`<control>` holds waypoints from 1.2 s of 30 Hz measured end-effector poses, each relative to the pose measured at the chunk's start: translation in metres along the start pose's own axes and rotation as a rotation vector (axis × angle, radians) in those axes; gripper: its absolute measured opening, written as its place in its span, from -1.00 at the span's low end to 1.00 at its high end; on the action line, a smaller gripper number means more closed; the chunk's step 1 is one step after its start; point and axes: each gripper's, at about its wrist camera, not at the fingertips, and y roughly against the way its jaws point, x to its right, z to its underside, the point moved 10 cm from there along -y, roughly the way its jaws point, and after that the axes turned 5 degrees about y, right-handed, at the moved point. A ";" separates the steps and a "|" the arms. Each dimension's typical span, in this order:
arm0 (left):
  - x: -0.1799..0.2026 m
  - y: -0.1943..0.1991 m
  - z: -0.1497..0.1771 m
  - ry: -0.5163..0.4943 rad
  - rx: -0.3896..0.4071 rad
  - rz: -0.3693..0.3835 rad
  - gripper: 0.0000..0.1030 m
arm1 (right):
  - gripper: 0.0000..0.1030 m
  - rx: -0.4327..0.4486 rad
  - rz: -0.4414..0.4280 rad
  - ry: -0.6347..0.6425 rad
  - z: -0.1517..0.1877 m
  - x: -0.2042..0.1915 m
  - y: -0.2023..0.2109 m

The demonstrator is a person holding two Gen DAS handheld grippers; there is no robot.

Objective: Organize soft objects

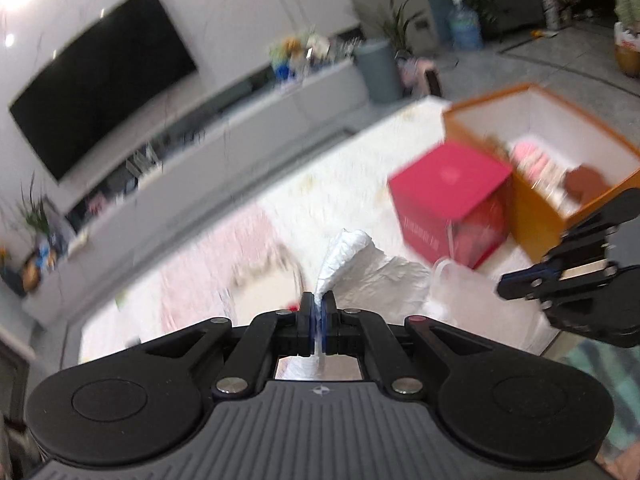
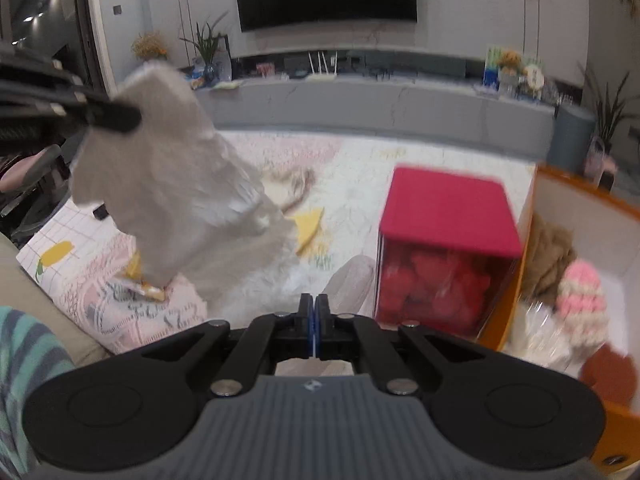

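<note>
Two grippers raised, left gripper [image 1: 319, 302] pinching white cloth [image 2: 176, 184], right gripper [image 2: 315, 306] closed empty.

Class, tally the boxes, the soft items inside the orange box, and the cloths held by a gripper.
Boxes: 2, red box and orange open box.
Soft items visible in it: 2, brown plush, pink-and-white knitted item.
Held cloths: 1, white crumpled cloth in left gripper.
Total: 5
</note>
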 end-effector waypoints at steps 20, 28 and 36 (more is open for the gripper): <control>0.030 -0.128 0.088 0.332 -0.183 0.188 -0.92 | -0.96 -0.146 -0.068 -0.084 0.042 0.017 -0.082; 0.030 -0.109 0.080 0.396 -0.119 0.266 -0.14 | -0.02 -0.135 -0.041 -0.128 0.041 0.025 -0.080; 0.051 -0.110 0.081 0.298 -0.112 0.247 0.44 | 0.36 -0.180 -0.020 -0.072 0.047 0.015 -0.095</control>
